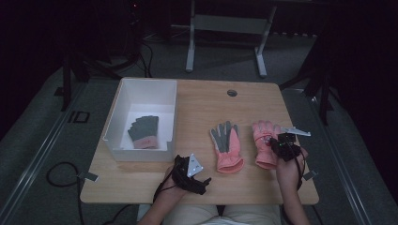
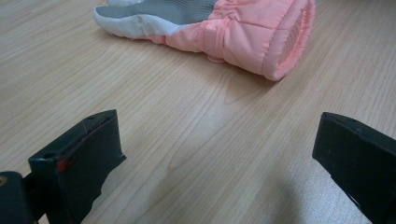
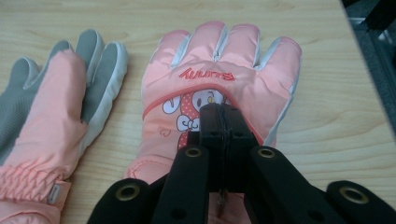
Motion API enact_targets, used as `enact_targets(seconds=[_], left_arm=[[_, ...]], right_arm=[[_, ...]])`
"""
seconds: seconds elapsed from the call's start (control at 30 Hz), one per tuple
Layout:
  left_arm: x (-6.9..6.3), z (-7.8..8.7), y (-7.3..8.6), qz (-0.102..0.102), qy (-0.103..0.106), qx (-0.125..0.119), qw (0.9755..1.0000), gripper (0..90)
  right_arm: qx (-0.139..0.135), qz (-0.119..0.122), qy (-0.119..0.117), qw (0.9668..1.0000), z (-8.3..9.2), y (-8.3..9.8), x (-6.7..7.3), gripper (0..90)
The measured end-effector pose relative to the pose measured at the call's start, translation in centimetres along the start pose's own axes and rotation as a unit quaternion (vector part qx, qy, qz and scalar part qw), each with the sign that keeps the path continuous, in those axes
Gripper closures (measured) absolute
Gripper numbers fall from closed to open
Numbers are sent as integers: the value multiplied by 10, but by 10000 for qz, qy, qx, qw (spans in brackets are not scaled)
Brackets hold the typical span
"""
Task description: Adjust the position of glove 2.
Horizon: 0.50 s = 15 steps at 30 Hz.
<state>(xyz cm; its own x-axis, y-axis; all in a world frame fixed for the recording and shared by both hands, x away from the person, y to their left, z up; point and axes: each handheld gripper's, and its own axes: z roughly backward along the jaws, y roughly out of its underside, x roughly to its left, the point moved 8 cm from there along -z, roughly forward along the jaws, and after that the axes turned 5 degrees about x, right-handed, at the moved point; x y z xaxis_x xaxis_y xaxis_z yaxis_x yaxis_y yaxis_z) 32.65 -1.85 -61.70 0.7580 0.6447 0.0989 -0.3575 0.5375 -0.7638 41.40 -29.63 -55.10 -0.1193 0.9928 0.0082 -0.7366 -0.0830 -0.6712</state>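
two pink gloves lie on the wooden table (image 1: 202, 101), side by side toward the near right. the right glove (image 3: 219, 84) lies back up, and what a look: padded salmon-pink shell, pale grey strips between its fingers, a cartoon bunny in a red spotted dress on the back, and the word "bunny" stitched in red above it, reading upside down from the right gripper view. the left glove (image 1: 226, 149) lies palm up, showing a grey textured palm, whitish edging and a gathered pink cuff pointing to the near edge; a small tag sits on that cuff, too small to read.

the right gripper (image 3: 223, 122) is right over the bunny glove, its black jaws pressed tight together with their tips on the back of the glove, over the bunny picture; whether any fabric is pinched between them, can't tell from here. the left gripper (image 2: 215, 154) sits near the table's near edge, just left of the palm-up glove, jaws spread wide with only bare wood between them and the cuff lying beyond their tips.

count it up: two pink gloves out on the table, one white bin (image 1: 123, 101) at the far left, and inside it one more glove (image 1: 144, 131), grey with a pink cuff, lying flat on the bin floor. two grippers, one in each hand.
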Motion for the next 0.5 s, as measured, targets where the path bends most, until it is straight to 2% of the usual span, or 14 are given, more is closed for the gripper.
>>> enact_targets(seconds=[0.03,0.2,0.4,0.5], left_arm=[[0,1,0,-6,-5,5,10000,10],[0,1,0,-6,0,-8,10000,10],[0,1,0,-9,10,-5,10000,10],[0,1,0,-6,-1,2,10000,10]], right_arm=[[91,8,7,10000,-9,4,2,892],[199,27,35,9998,-24,12,3,885],[229,44,-19,9997,-31,16,1,866],[186,114,-79,9997,-27,15,0,808]])
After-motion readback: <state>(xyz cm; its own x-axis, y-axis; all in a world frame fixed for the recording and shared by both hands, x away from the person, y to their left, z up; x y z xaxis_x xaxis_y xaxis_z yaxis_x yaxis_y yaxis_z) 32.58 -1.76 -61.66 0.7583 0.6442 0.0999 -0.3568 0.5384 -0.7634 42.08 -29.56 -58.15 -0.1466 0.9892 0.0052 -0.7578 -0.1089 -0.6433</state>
